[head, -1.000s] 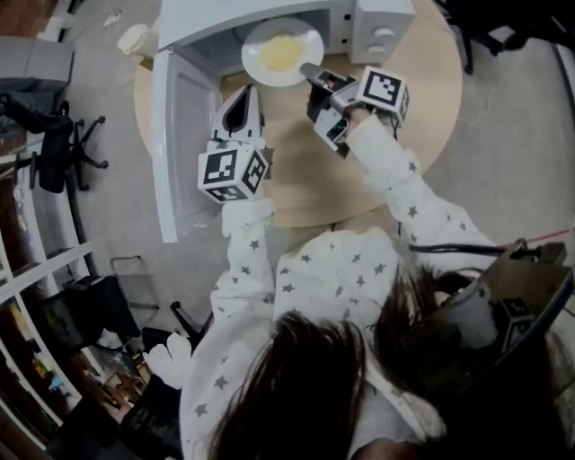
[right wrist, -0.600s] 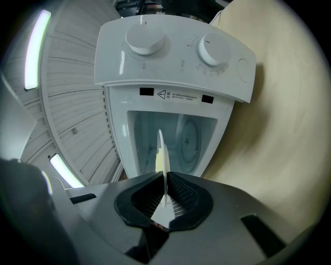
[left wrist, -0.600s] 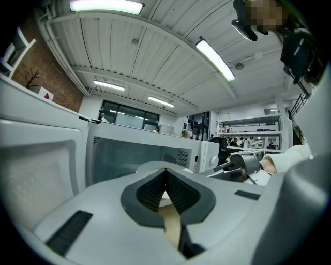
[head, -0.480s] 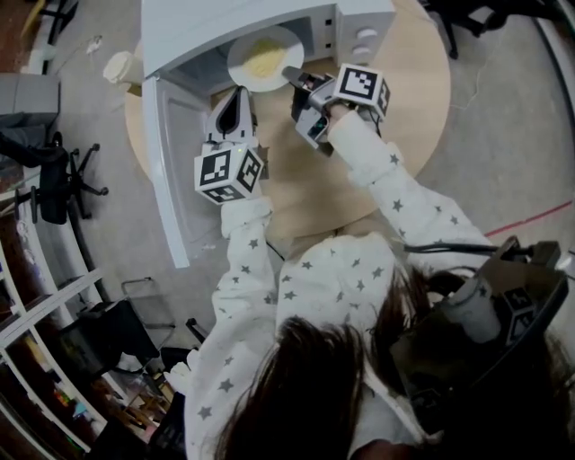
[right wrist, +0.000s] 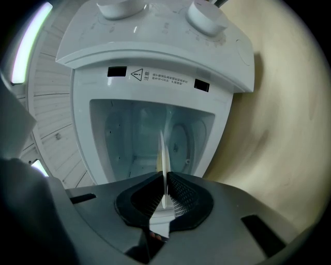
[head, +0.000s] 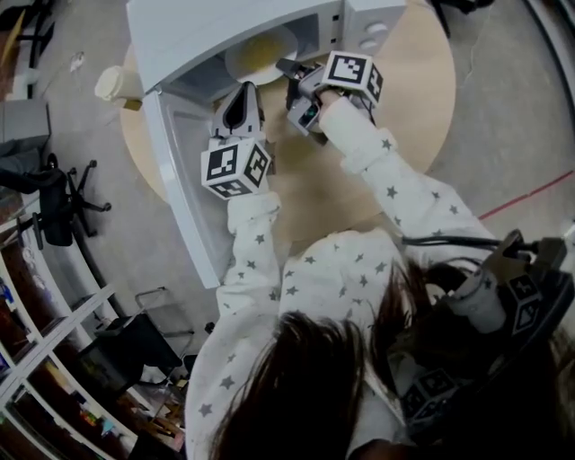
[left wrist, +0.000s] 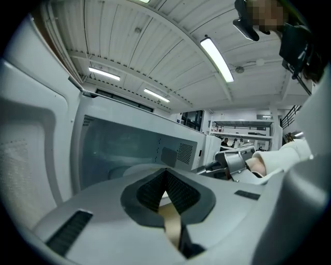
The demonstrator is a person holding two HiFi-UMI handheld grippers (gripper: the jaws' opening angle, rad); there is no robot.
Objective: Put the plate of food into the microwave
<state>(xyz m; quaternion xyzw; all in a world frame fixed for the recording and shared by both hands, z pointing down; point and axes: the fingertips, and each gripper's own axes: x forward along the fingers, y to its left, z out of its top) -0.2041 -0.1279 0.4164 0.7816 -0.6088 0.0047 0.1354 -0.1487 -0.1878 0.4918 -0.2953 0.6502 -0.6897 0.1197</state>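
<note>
The white plate [head: 256,52] of yellow food lies half inside the open white microwave [head: 216,25] at the table's far side. My right gripper [head: 289,74] is shut on the plate's near rim, at the mouth of the oven. In the right gripper view the plate [right wrist: 164,152] stands edge-on between the pads, in front of the microwave's cavity [right wrist: 129,134]. My left gripper [head: 243,97] hovers just left of it beside the door, shut and holding nothing. In the left gripper view that gripper [left wrist: 166,178] faces the cavity [left wrist: 124,147], with the right gripper [left wrist: 227,163] to its right.
The microwave door [head: 184,171] swings out to the left, past the round wooden table's [head: 413,99] edge. The control knobs [right wrist: 207,15] sit on the microwave's right side. A pale cup-like object [head: 112,83] stands left of the oven. Office chairs [head: 54,193] stand on the floor at left.
My right gripper has carried the plate forward, from in front of the opening to partly inside the cavity. The left gripper has stayed beside the door.
</note>
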